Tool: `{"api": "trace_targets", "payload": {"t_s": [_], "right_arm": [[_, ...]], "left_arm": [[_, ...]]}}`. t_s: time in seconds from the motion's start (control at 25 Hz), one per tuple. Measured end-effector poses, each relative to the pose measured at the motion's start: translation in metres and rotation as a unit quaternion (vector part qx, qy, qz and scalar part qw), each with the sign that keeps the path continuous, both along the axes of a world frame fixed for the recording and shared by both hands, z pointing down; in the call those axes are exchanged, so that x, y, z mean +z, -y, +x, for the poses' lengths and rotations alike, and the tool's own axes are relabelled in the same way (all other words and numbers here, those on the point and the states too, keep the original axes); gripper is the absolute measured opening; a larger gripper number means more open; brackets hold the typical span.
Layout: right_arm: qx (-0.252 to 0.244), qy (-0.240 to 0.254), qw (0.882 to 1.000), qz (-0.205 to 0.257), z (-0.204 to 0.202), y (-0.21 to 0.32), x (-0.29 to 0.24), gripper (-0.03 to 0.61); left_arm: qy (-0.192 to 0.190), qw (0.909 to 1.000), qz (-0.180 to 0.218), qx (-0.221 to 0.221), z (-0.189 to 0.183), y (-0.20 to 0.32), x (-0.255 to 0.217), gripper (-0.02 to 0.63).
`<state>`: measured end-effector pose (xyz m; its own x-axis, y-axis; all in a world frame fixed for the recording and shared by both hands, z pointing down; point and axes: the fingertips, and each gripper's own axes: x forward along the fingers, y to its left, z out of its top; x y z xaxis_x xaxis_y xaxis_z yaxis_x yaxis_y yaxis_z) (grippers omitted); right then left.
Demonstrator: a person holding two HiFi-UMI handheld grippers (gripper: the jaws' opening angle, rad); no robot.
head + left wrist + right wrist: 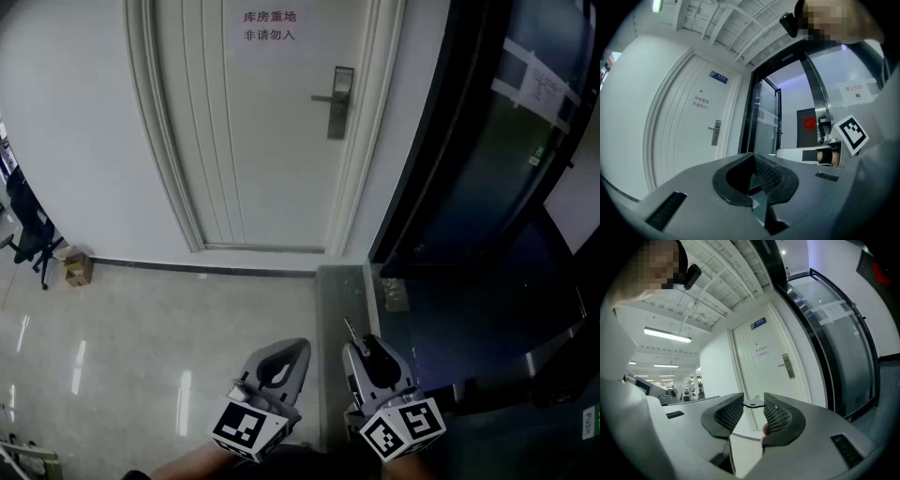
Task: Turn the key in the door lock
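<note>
A white door [262, 141] stands ahead, with a metal lock plate and lever handle [339, 101] on its right side. That lock also shows in the left gripper view [715, 132] and the right gripper view [788, 366]. Low in the head view, my right gripper [361, 345] is shut on a small metal key [753, 403], whose tip [350, 328] points toward the door. The key lies flat between the meshed pads [777, 416]. Beside it on the left, my left gripper [286, 352] is shut with nothing in it. Both grippers are far from the lock.
A dark-framed glass partition [487, 169] stands right of the door. By the left wall sit a cardboard box [77, 267] and an office chair [28, 234]. Shiny tiled floor [169, 328] lies between me and the door.
</note>
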<state>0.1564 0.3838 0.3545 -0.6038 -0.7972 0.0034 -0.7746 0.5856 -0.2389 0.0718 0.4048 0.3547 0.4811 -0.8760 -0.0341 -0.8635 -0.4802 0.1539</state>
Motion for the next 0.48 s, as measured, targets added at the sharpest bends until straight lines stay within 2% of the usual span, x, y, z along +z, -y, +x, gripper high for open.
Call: {"api": "trace_targets", "payload": {"t_s": [0.48], "right_arm": [[0.022, -0.003, 1.000, 0.017, -0.068, 0.106, -0.013, 0.138]], "left_arm": [[0.004, 0.9995, 0.019, 0.023, -0.068, 0.107, -0.013, 0.002]]}}
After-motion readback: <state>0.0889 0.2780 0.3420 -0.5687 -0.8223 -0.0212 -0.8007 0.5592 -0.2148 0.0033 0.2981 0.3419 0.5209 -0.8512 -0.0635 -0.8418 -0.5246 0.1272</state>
